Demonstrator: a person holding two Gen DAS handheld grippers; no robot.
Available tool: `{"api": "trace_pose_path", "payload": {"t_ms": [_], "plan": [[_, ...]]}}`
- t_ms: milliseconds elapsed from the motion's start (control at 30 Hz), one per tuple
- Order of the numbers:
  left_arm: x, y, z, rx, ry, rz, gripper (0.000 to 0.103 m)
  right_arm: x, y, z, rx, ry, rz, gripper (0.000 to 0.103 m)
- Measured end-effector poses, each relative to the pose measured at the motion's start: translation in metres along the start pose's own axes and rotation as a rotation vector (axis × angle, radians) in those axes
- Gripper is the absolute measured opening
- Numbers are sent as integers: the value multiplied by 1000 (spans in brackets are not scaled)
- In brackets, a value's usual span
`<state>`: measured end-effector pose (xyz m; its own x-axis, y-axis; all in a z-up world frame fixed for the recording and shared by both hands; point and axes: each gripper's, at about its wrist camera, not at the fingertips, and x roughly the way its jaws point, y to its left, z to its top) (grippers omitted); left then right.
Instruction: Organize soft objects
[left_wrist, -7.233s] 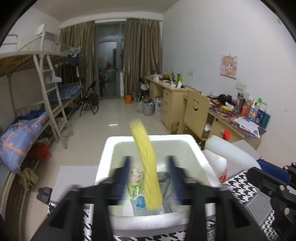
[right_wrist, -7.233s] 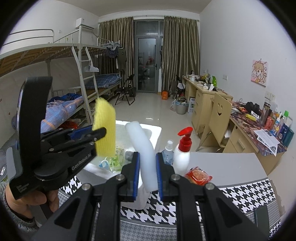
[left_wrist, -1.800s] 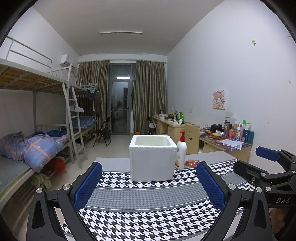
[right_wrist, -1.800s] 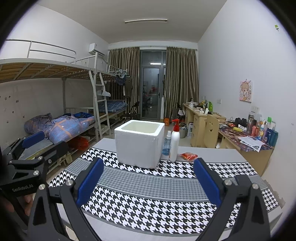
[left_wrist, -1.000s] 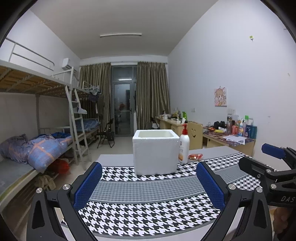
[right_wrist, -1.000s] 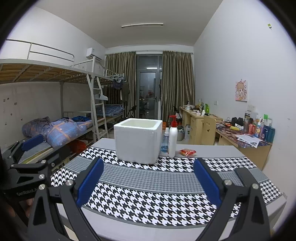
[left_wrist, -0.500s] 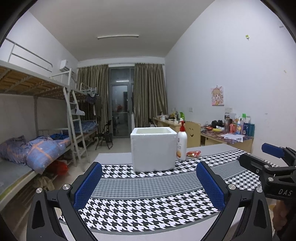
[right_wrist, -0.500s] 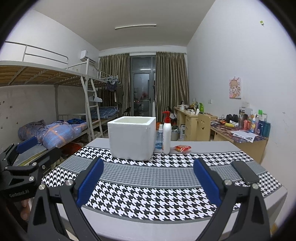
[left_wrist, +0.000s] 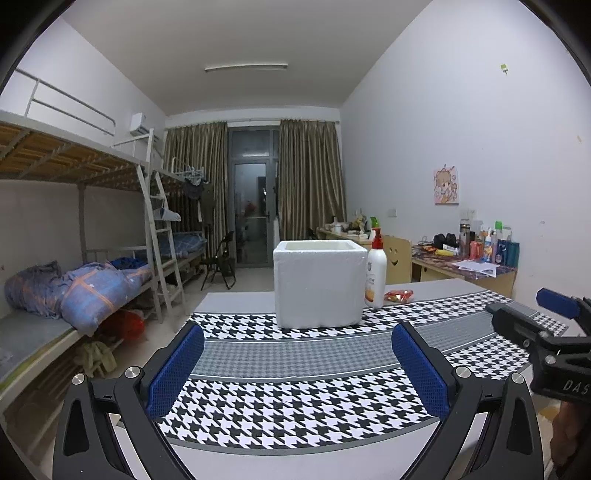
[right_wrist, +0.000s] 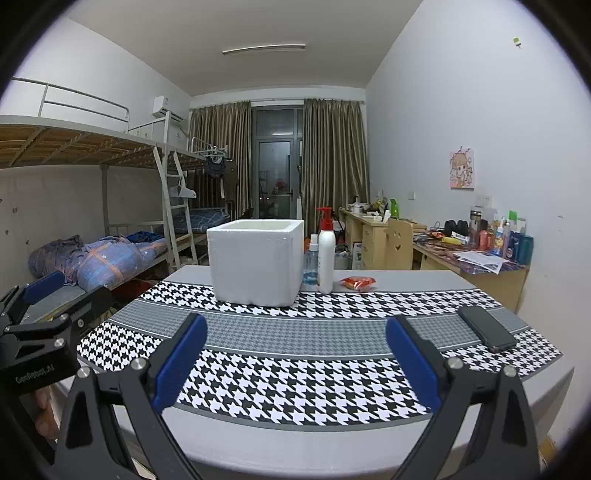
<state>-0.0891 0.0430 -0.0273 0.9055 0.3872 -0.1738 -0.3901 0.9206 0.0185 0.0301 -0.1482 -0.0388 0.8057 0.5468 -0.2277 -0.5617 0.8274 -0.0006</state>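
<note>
Our left gripper (left_wrist: 297, 363) has its blue fingers (left_wrist: 176, 369) spread wide with nothing between them, and our right gripper (right_wrist: 295, 360) is the same: pads (right_wrist: 412, 360) far apart, empty. Both hang over the near edge of the houndstooth cloth (right_wrist: 295, 384), pointing at the white foam box (left_wrist: 319, 282), which we take as our landmark.

What could go wrong from here is mostly a matter of reach. The box stands well beyond both pairs of fingers, roughly centred ahead of the left ones and a little left of centre ahead of the right ones. Its rim sits at about camera height, so we cannot see inside; if any soft object in it sits high or crooked, we would not know from this position. Going back in blind, a finger could catch the light foam wall and shove or tip the box.

Just to the right of the box, nearly touching it, stands a pump bottle (right_wrist: 326, 254), with a small spray bottle (right_wrist: 311, 264) tucked between the two in the right wrist view. A sideways nudge to the box would likely topple them. Further right of the box lies an orange packet (right_wrist: 359, 283), and nearer us on that side a dark phone (right_wrist: 487, 328), which a careless right-hand sweep could knock off the cloth.

No soft object lies on the cloth outside the box.
</note>
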Motion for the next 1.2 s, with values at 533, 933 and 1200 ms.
{"api": "trace_pose_path", "payload": {"t_ms": [533,933,1200], "plan": [[2,0,-17,-10,35,23,102,1,-5,-9,22,5,14,99],[2,0,-20,-8,46,22,102,2,-7,-14,27,20,13,99],[3,-4,-22,3,53,24,102,2,-8,-13,22,19,18,99]]}}
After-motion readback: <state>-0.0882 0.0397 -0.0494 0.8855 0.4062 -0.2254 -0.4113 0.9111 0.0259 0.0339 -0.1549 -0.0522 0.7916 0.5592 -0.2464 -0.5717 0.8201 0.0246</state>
